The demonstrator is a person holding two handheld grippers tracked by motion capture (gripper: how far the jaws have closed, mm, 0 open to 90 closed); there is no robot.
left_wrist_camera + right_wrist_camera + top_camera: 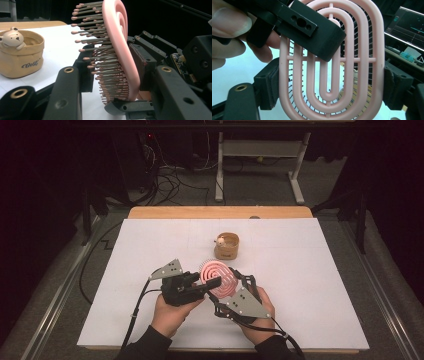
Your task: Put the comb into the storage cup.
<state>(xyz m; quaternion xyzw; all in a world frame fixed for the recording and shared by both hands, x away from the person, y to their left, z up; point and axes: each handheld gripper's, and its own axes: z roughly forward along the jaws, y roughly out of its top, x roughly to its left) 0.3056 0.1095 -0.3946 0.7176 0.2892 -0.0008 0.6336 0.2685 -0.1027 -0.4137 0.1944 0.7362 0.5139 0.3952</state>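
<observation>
Behind the tools, tan basket (227, 246) with bear (219, 240) at rim, both tools (212, 282) (223, 281) clamping pink brush (218, 277)

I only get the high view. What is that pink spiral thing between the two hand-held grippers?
Observer: A pink oval plastic hairbrush. The left gripper view shows its long, pink-tipped bristles.
Operator: How does the right one hold it?
Observer: The right hand-held gripper clamps the brush's two long edges, one pad on each.
Operator: And the left?
Observer: The left hand-held gripper has one pad on the smooth back and the other against the bristle tips.
Operator: And the speck on the tan fabric basket?
Observer: A small beige bear figure peeking over its rim.
</observation>
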